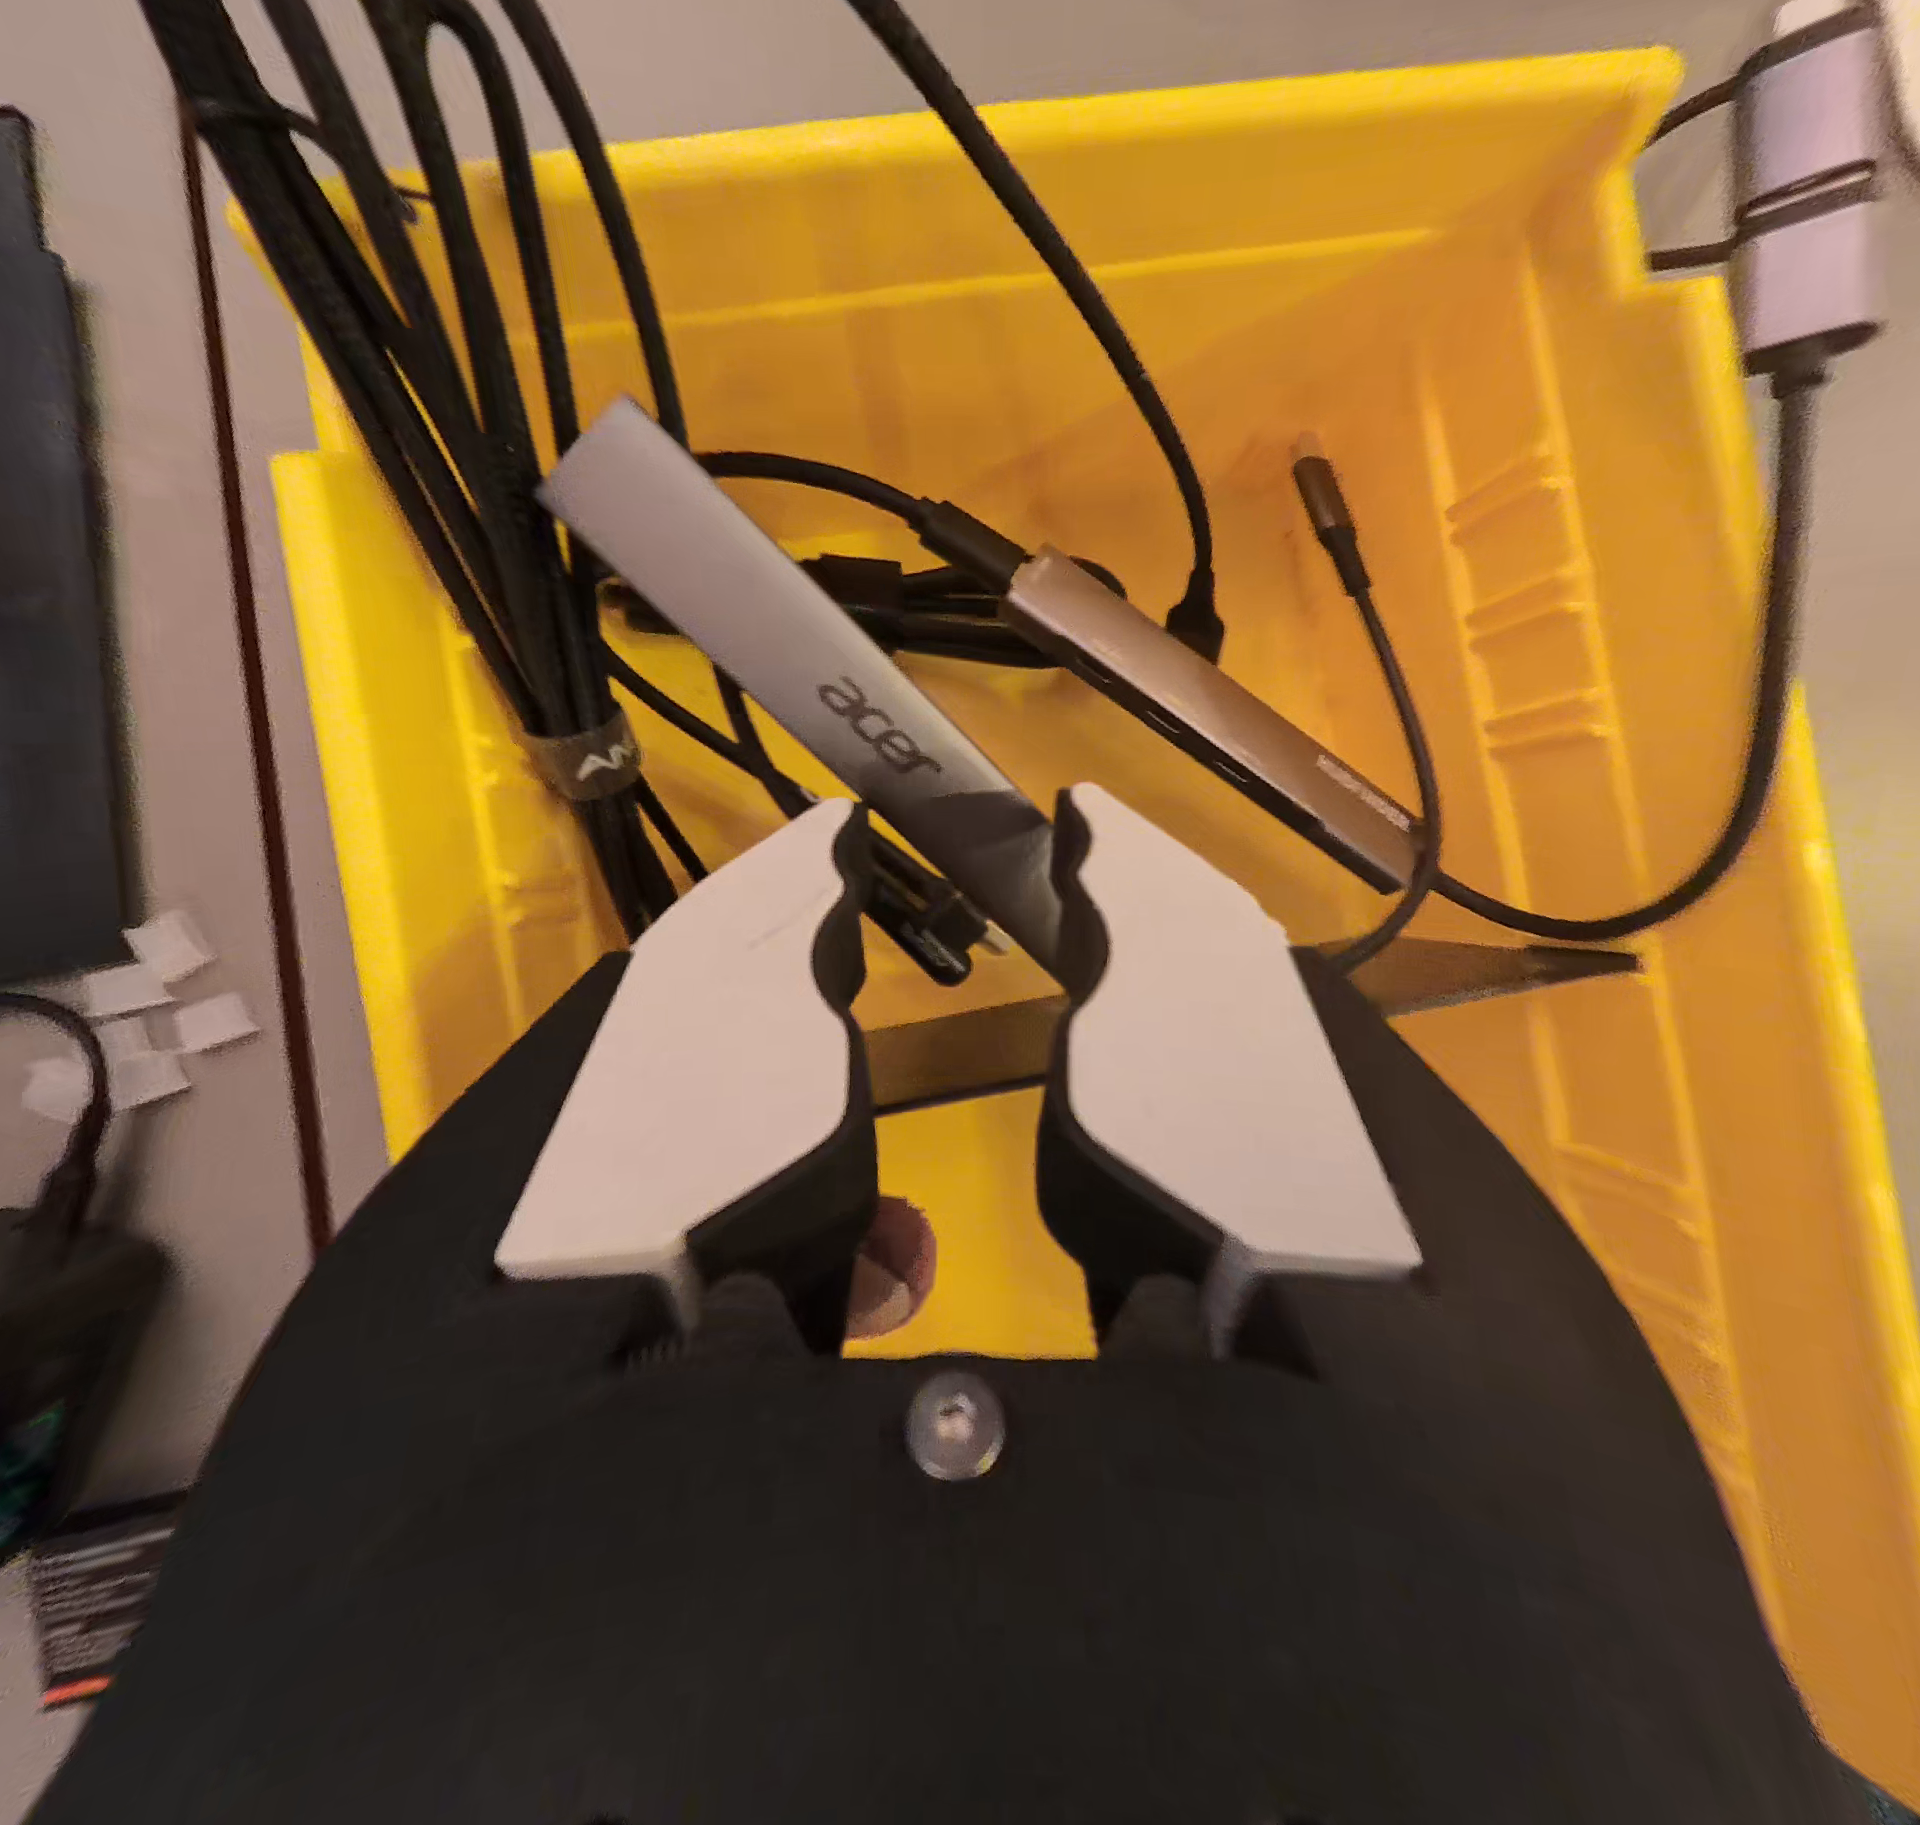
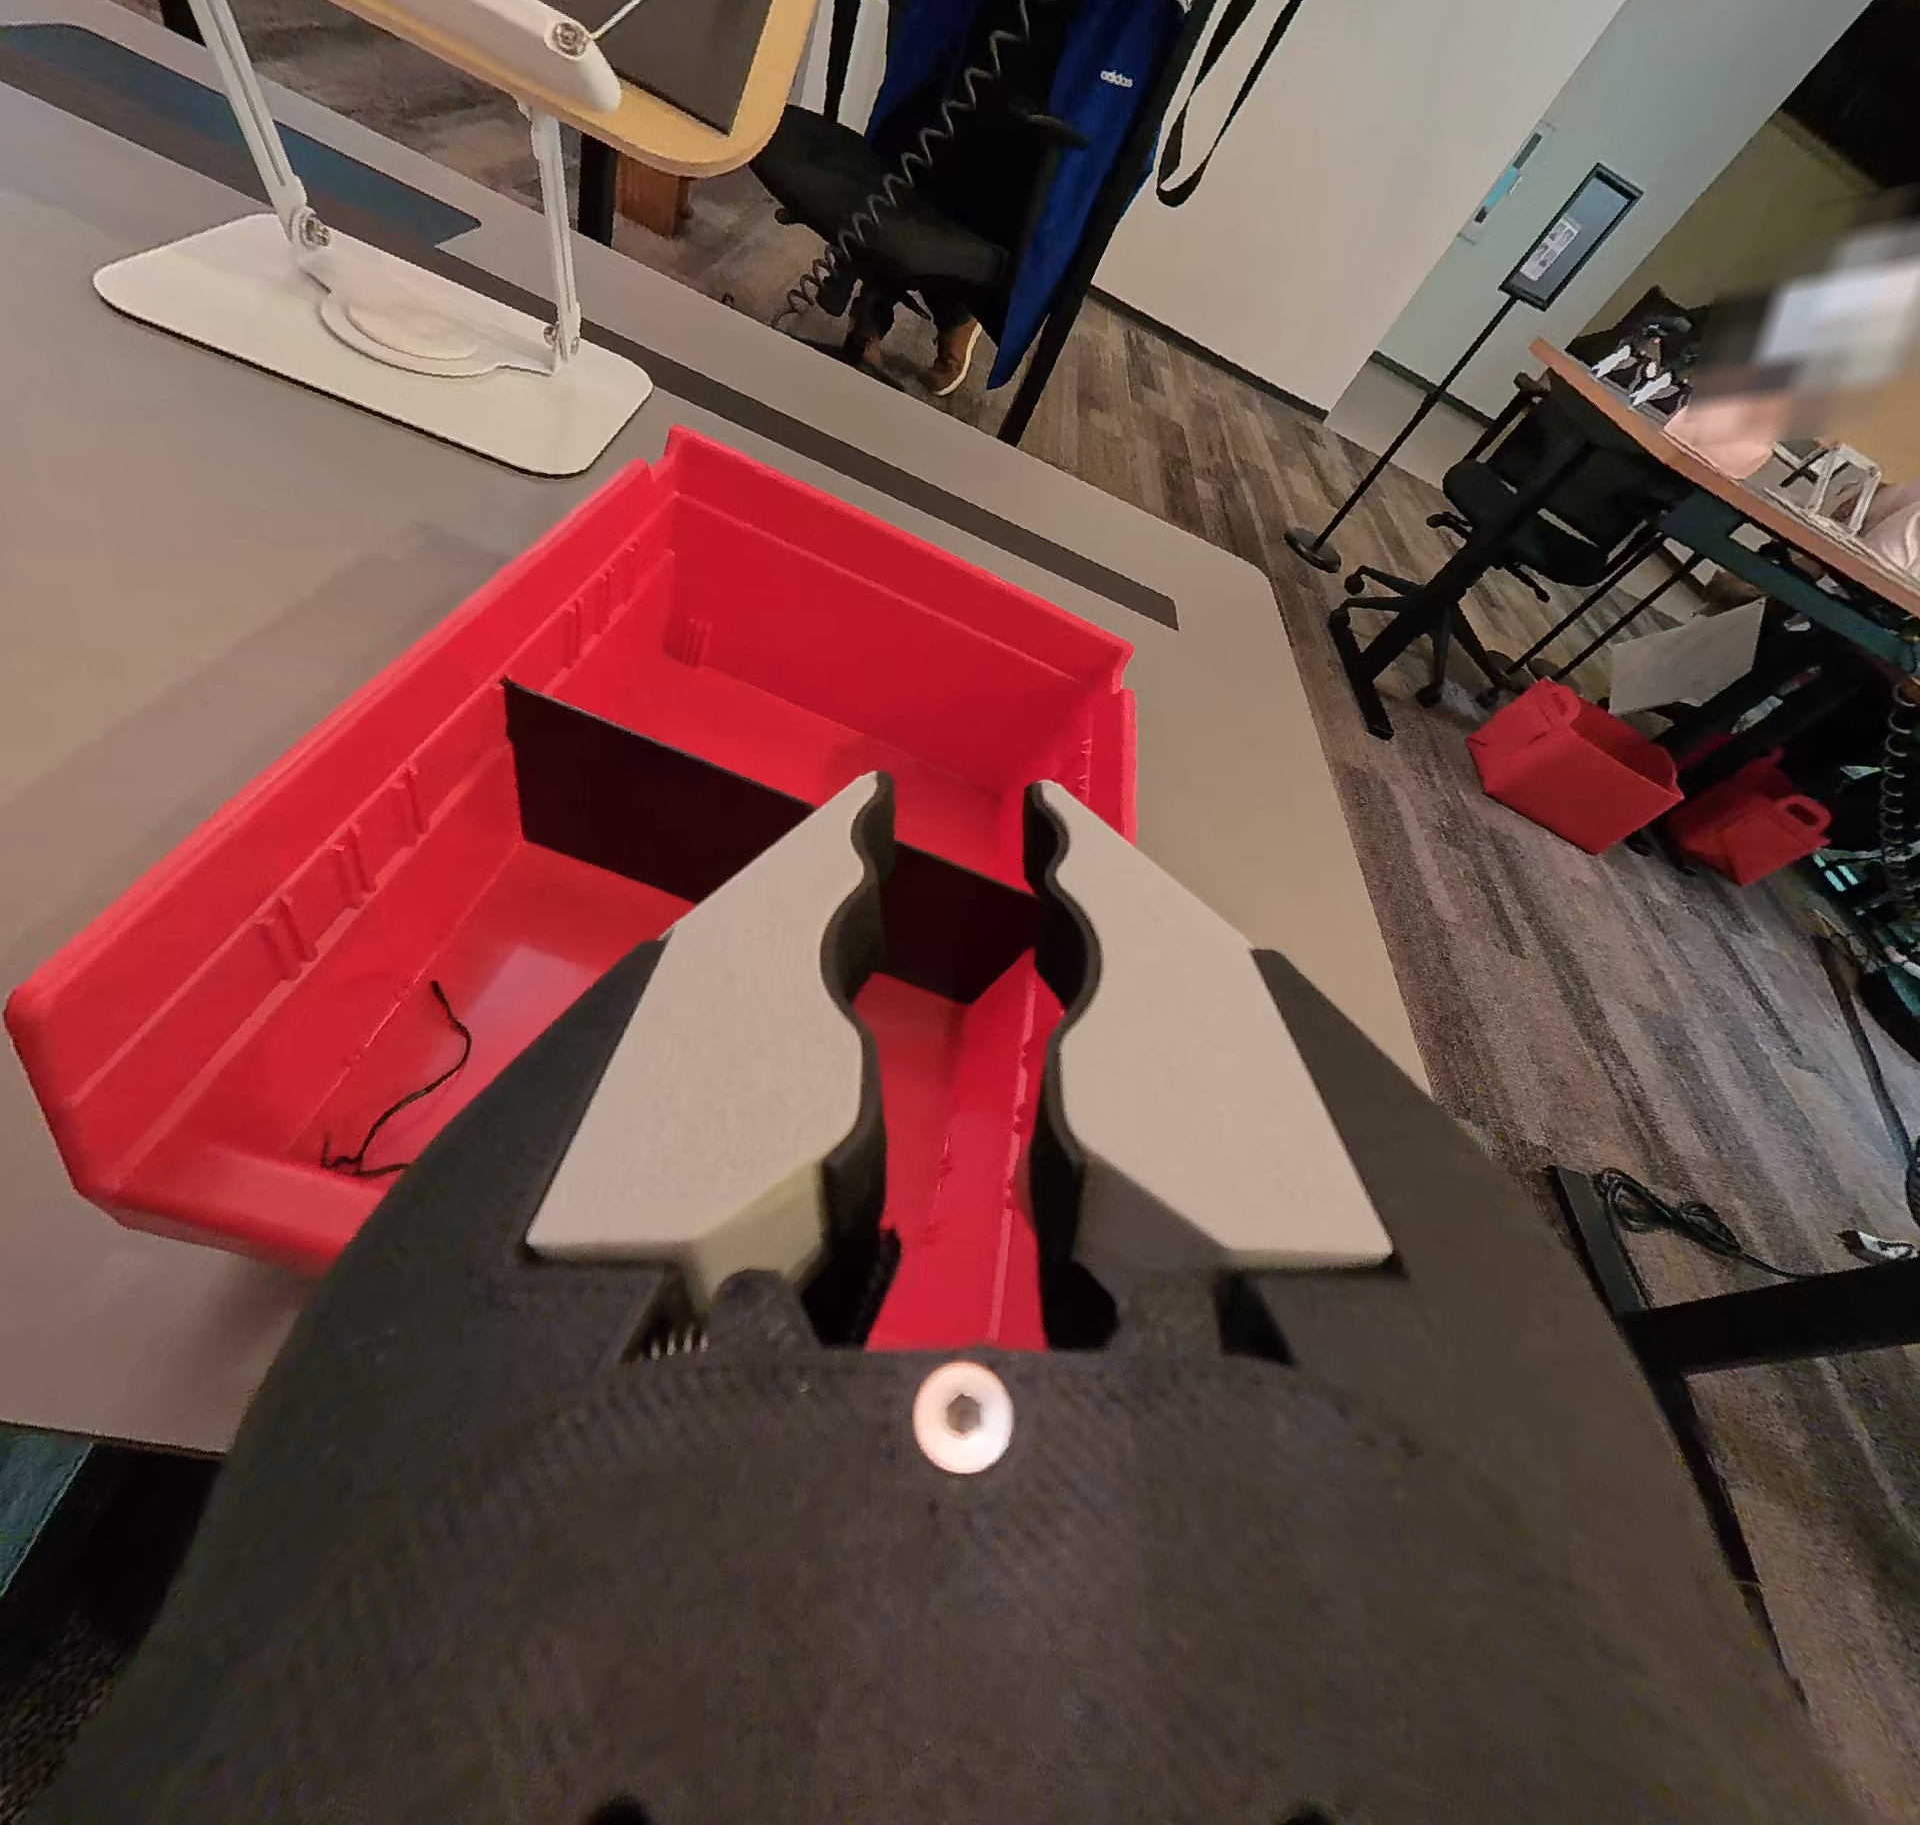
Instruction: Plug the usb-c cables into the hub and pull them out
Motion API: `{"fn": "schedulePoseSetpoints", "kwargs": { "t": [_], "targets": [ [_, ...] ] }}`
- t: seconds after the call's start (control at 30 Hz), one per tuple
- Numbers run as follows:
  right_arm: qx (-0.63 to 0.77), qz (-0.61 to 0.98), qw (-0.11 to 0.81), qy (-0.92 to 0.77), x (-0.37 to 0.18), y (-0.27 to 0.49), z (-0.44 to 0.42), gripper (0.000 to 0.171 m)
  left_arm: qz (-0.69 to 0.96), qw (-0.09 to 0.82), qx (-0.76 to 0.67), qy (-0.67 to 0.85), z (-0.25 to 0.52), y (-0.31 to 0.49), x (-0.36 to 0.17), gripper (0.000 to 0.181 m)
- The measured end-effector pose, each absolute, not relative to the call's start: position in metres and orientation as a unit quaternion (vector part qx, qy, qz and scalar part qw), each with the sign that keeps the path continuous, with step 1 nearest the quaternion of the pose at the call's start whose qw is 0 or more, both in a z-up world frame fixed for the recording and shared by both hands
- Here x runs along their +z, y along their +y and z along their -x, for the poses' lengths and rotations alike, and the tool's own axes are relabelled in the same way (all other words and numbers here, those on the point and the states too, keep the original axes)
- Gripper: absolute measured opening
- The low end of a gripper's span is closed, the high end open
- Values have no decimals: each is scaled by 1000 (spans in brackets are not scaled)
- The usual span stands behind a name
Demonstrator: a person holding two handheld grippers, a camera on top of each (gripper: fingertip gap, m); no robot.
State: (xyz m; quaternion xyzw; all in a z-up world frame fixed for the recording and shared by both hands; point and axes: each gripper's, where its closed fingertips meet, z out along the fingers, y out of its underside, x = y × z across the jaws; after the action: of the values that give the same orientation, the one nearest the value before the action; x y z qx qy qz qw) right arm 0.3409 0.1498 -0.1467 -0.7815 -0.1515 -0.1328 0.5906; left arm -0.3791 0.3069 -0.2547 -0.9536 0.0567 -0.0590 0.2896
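In the left wrist view a yellow bin [image 1: 1143, 217] holds a tangle of black cables and two slim hubs. A silver hub [image 1: 769, 622] lies tilted, its near end between the fingers of my left gripper [image 1: 958, 809]. The jaws stand apart around it, with a gap on the left side. A bronze-grey hub [image 1: 1195, 726] lies to its right with a black cable plugged into its far end [image 1: 966, 539]. A loose usb-c plug [image 1: 1325, 497] lies on the bin floor beyond. My right gripper [image 2: 958, 788] is open and empty above a red bin [image 2: 343, 840].
A tied bundle of black cables [image 1: 582, 752] runs along the yellow bin's left wall. Another grey adapter [image 1: 1808, 206] lies outside its right rim. The red bin has a black divider [image 2: 644, 799] and a thin black thread. A white lamp base [image 2: 364, 341] stands behind it; the table edge is to the right. The gap from one gripper's tips to the other's is roughly 75 cm. The loose usb-c plug [image 1: 1325, 497] is about 12 cm from my left fingertips.
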Motion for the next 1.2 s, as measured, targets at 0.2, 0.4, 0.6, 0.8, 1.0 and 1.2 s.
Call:
{"fn": "schedulePoseSetpoints", "kwargs": {
  "t": [0.2,0.4,0.6,0.8,1.0,1.2],
  "targets": [
    [-133,779,594,-152,-147,148,-342,21,954,287,-15,86,379,316,-253,17],
    [-130,779,595,-149,-149,148,-345,21,944,313,6,103,380,323,-246,8],
    [-132,780,593,-148,-150,147,-347,21,957,273,24,91,388,325,-251,64],
    [-124,778,598,-148,-152,150,-341,21,972,182,102,109,396,326,-275,57],
    [-126,777,597,-152,-155,148,-342,20,970,171,124,118,396,334,-278,45],
    [-125,779,597,-147,-157,145,-350,20,953,246,129,119,391,337,-247,36]
  ]
}}
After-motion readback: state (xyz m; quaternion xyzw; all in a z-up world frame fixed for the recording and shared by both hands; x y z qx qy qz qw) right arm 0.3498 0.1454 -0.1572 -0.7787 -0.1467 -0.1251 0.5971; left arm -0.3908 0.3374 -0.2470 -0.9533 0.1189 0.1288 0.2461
